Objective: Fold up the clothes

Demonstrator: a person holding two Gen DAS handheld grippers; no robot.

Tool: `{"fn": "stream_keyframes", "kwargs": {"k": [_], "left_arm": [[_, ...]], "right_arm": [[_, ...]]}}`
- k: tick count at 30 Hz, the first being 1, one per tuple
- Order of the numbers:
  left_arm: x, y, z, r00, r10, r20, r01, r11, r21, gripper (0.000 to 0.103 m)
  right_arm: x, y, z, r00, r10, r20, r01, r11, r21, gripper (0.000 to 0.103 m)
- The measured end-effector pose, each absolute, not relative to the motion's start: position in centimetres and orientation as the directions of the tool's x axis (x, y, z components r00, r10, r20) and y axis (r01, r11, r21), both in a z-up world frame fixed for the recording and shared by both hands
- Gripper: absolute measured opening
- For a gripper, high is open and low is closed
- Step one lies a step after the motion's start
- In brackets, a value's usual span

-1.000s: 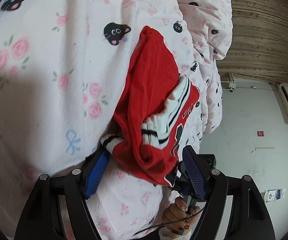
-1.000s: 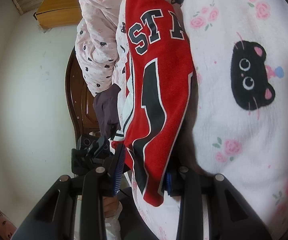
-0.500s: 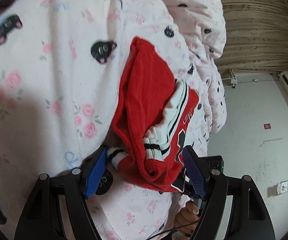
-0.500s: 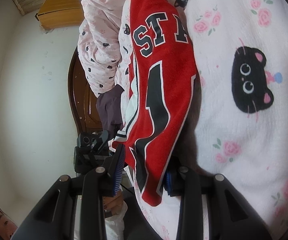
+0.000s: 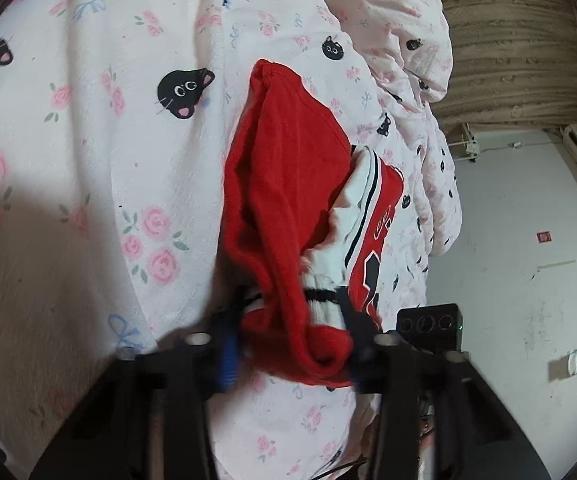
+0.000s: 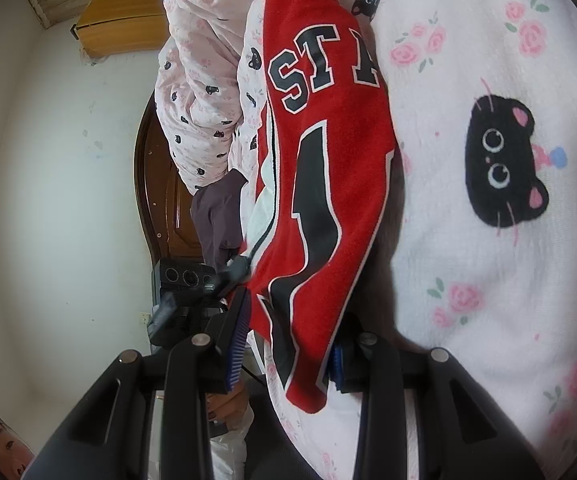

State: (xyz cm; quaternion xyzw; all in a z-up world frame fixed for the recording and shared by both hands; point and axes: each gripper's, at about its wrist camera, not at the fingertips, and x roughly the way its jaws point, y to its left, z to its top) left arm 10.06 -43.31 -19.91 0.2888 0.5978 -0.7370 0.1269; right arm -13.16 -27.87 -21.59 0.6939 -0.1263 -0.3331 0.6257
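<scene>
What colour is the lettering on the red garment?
Black with white outline on the red garment; clearest in the right wrist view.

Red jacket (image 6: 336, 184) w/ blk-wht letters, pink bedsheet (image 5: 88, 184) w/ blk cats, roses

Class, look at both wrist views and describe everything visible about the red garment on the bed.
The red garment looks like soft, fleecy fabric, with black letters "STA" and a large black shape, all outlined in white. White ribbed trim with black stripes shows at a cuff, and white panels run along one side. It lies bunched and partly folded on the pink bedding printed with roses and black cats. The left gripper is closing on its crumpled end; the right gripper holds its other edge.
</scene>
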Motion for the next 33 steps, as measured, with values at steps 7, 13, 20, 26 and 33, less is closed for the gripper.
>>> {"fn": "stream_keyframes", "kwargs": {"k": [7,13,20,26,33], "left_arm": [[10.8,-42.6,-16.3,-0.842,0.104,-0.529,0.474,-0.326,-0.818,0.022],[11.6,-42.1,-12.5,-0.848,0.083,-0.524,0.462,-0.368,-0.807,0.020],[14.3,-44.1,-7.6,-0.844,0.016,-0.536,0.495,-0.358,-0.792,0.020],[17.5,-50.7,-4.4,-0.837,-0.070,-0.542,0.536,-0.303,-0.788,0.020],[20.6,-61.1,1.4,-0.798,-0.233,-0.556,0.603,-0.304,-0.737,0.020]], "right_arm": [[-13.3,-27.5,-19.3,0.735,-0.609,-0.299,0.273,-0.137,0.952,0.022],[-12.6,-27.0,-14.7,0.723,-0.622,-0.301,0.332,-0.068,0.941,0.009],[-10.5,-29.6,-9.9,0.735,-0.609,-0.299,0.357,-0.027,0.934,0.008],[-6.8,-37.3,-4.7,0.758,-0.566,-0.325,0.395,0.000,0.919,0.008],[-2.0,-48.9,0.4,0.759,-0.547,-0.354,0.435,0.021,0.900,0.008]]}}
